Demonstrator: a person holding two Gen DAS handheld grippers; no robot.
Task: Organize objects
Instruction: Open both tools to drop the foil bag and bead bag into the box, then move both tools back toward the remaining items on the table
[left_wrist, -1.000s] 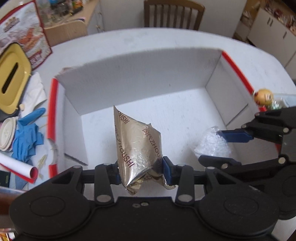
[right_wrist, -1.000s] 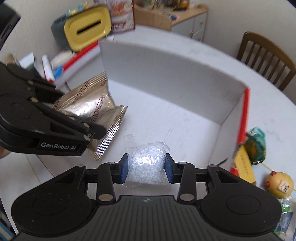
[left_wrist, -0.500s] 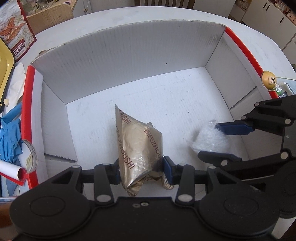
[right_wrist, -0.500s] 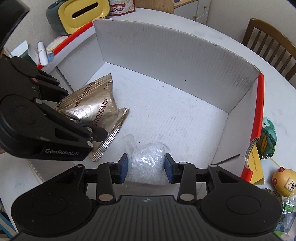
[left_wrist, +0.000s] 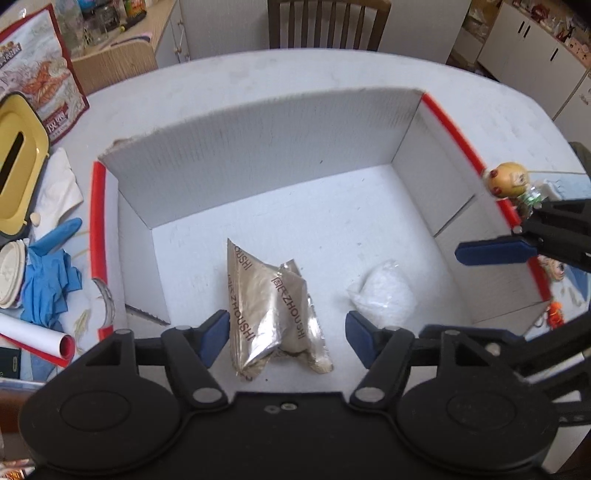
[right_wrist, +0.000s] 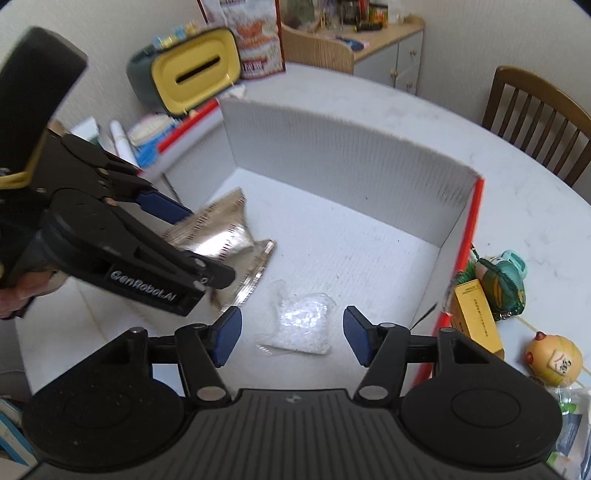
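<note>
A gold foil packet (left_wrist: 273, 310) lies on the floor of the white cardboard box (left_wrist: 258, 147), near its front. My left gripper (left_wrist: 287, 338) hangs open just above it, with a blue pad on either side and clear of the foil. To the right of the packet rests a clear bag of white granules (left_wrist: 384, 291). In the right wrist view that bag (right_wrist: 304, 323) lies flat on the box floor (right_wrist: 351, 251), and my right gripper (right_wrist: 291, 338) stands open over it. The foil packet (right_wrist: 221, 236) is partly hidden there behind the left gripper's body.
The box's side rims carry red edging (left_wrist: 98, 218). To its left lie a yellow-lidded tissue holder (left_wrist: 14, 166), blue gloves (left_wrist: 48, 273) and a rolled paper (left_wrist: 33, 336). On the right are a round yellow toy (right_wrist: 554, 358), a yellow carton (right_wrist: 476, 317) and a green pouch (right_wrist: 502, 284). A wooden chair (left_wrist: 328, 22) stands behind.
Both grippers have opened and let go. The foil packet and the granule bag now lie on the box floor. Both grippers have lifted back a little.
</note>
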